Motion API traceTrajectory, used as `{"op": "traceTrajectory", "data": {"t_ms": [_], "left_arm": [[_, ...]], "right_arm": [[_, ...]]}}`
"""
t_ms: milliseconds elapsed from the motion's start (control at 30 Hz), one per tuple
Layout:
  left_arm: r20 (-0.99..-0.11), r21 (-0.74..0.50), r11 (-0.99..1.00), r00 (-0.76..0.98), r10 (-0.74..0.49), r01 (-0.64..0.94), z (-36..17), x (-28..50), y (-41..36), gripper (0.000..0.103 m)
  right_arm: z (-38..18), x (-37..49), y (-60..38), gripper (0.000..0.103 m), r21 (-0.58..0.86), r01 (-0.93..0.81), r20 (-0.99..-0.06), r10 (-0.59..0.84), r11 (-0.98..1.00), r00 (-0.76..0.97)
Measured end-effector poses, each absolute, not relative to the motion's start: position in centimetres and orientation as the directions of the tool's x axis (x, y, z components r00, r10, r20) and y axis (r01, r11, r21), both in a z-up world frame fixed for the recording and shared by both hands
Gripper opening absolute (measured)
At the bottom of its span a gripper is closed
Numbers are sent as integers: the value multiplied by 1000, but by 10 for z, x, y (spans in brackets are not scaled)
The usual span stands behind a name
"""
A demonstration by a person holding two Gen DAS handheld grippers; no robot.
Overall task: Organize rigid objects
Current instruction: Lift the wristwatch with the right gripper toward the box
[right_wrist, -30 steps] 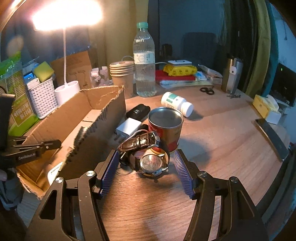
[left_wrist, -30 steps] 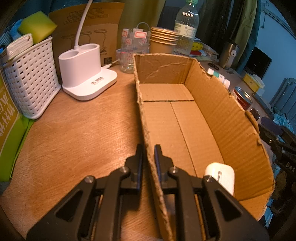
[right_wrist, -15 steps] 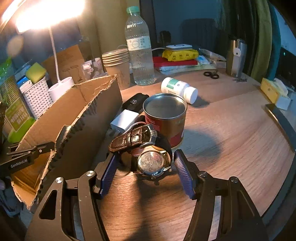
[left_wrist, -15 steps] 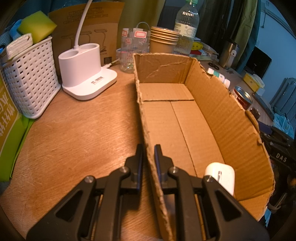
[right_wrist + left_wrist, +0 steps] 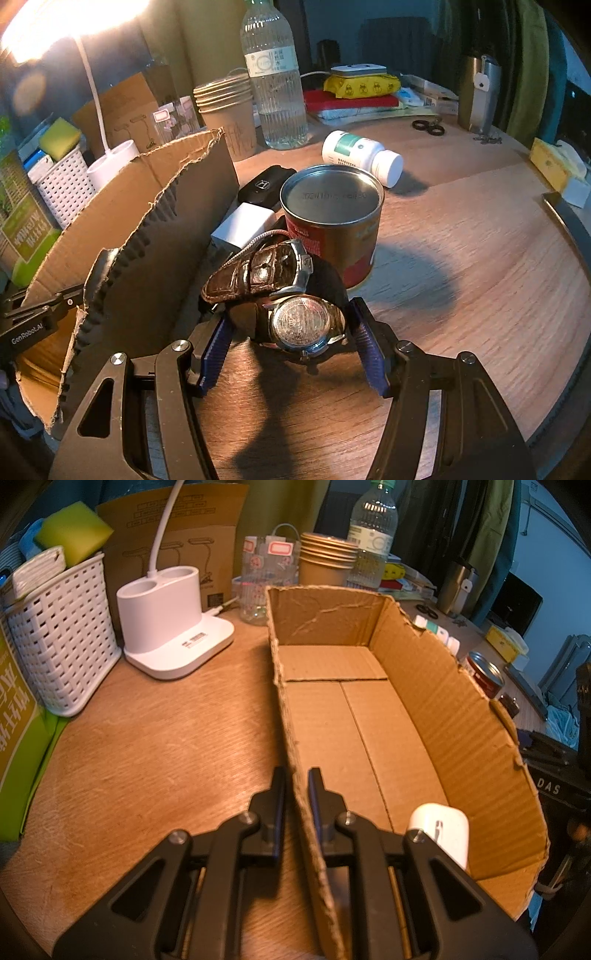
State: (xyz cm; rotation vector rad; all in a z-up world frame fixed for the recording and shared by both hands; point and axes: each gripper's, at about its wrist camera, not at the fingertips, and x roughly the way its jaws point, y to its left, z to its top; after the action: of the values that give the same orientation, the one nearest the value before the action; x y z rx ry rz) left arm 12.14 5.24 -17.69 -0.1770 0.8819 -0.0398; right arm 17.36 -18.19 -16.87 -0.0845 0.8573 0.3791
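My left gripper (image 5: 296,775) is shut on the left wall of the open cardboard box (image 5: 295,716), one finger inside and one outside. A white earbud case (image 5: 441,829) lies in the box's near right corner. My right gripper (image 5: 290,330) is open around a wristwatch (image 5: 297,321) with a brown leather strap, which rests on the table; the blue pads stand on either side of it, apart from it. Behind the watch stands a red tin can (image 5: 332,221), with a white charger (image 5: 245,225), a black car key (image 5: 264,184) and a white pill bottle (image 5: 360,155) nearby. The box (image 5: 155,229) is to the left.
A white lamp base (image 5: 171,624), a white woven basket (image 5: 61,635), stacked paper cups (image 5: 327,559), a water bottle (image 5: 273,77) and a steel flask (image 5: 478,92) stand around the wooden table (image 5: 147,738). The table edge (image 5: 569,369) curves at the right.
My right gripper has moved forward so the watch now sits between its pads, and the can looks closer. The left gripper has kept its hold on the box wall.
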Motion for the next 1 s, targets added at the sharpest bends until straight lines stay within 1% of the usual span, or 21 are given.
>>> {"op": "traceTrajectory", "data": {"t_ms": [267,600,1000], "left_arm": [[-764,-170,985,636,-107,-39,-177,121,52,13],[-764,-170,985,636,-107,-39,-177,121,52,13],[-764,-170,985,636,-107,-39,-176,121,52,13]], "right_arm": [[-168,171,-182,62,65,-358,-745,284,932,603],[-163,164,-185,62,84,-357,-727,302,930,617],[-142,149,-181,62,69,-381,-687,321,922,652]]}}
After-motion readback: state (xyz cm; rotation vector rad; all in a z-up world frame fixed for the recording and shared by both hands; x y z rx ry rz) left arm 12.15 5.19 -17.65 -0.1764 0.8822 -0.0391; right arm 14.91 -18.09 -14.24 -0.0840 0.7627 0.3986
